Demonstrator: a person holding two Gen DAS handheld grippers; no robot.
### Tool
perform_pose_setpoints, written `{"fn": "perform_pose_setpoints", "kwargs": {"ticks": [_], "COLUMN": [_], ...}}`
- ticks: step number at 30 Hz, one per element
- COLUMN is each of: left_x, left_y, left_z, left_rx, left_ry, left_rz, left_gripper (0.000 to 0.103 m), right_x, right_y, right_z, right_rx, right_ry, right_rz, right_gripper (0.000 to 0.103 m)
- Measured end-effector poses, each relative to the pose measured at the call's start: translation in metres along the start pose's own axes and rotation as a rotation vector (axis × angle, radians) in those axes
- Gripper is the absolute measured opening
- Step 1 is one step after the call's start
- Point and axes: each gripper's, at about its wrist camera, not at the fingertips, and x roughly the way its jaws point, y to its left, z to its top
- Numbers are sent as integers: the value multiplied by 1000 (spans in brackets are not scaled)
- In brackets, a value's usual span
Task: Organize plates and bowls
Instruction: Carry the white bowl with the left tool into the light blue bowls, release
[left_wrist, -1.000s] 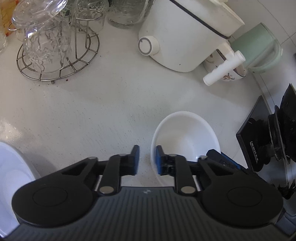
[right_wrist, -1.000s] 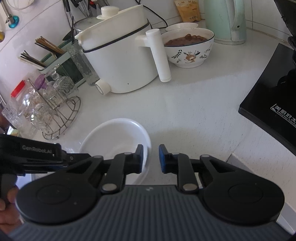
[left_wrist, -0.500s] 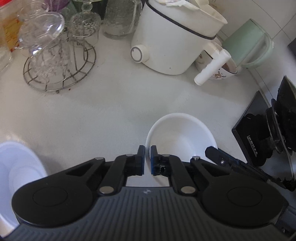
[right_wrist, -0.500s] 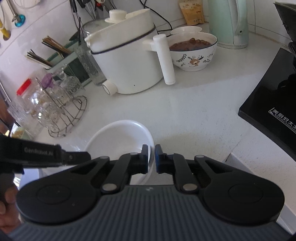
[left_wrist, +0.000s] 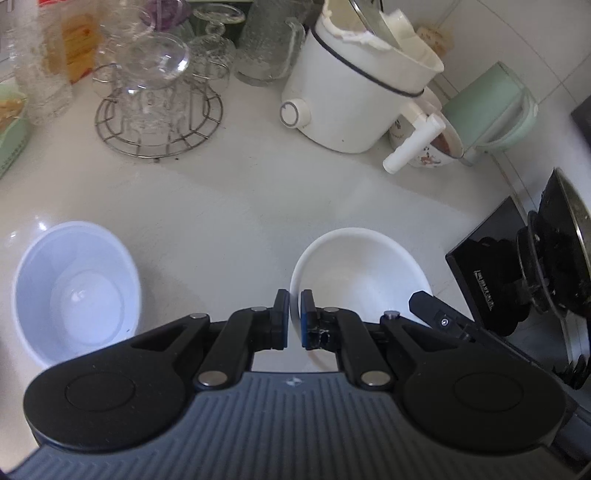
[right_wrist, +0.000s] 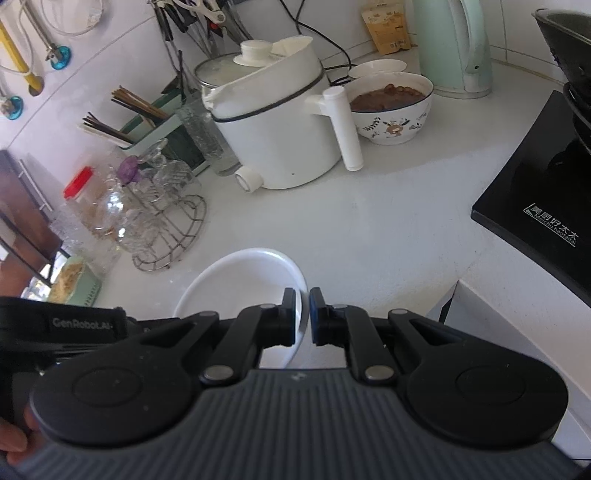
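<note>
Bowl (left_wrist: 358, 266) rim pinched by both left gripper (left_wrist: 294, 319) and right gripper (right_wrist: 302, 317), stacking into second bowl (left_wrist: 74, 291) seemingly not yet done.

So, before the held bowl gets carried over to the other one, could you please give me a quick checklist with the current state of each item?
1. Left tool clamped on the white bowl rim: ok, one finger on each side of the rim.
2. Right tool clamped on the opposite rim: ok.
3. Bowl lifted off the counter: cannot tell.
4. Held bowl empty: ok.
5. Second bowl upright and empty, ready for stacking: ok.
6. Counter between the two bowls free of objects: ok.
</note>
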Motion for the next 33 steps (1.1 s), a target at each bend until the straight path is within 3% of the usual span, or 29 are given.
{"fn": "perform_pose_setpoints", "kwargs": {"ticks": [9,15,33], "left_x": [-52,-72,-123], "left_y": [7,16,109], "left_z": [6,8,3], "left_rx": [-26,-49,-99], "left_ry": [-65,-101,-151], "left_rz": [14,-8,-36], "left_gripper": [7,7,7], "right_x": [-19,-16,-10], "right_y": [25,39,119], "right_z": [9,13,-16], "right_rx": [-1,-31,-34], "right_ry": [-19,-16,-10], "right_rz": [68,67,105], "right_gripper": [10,11,12]}}
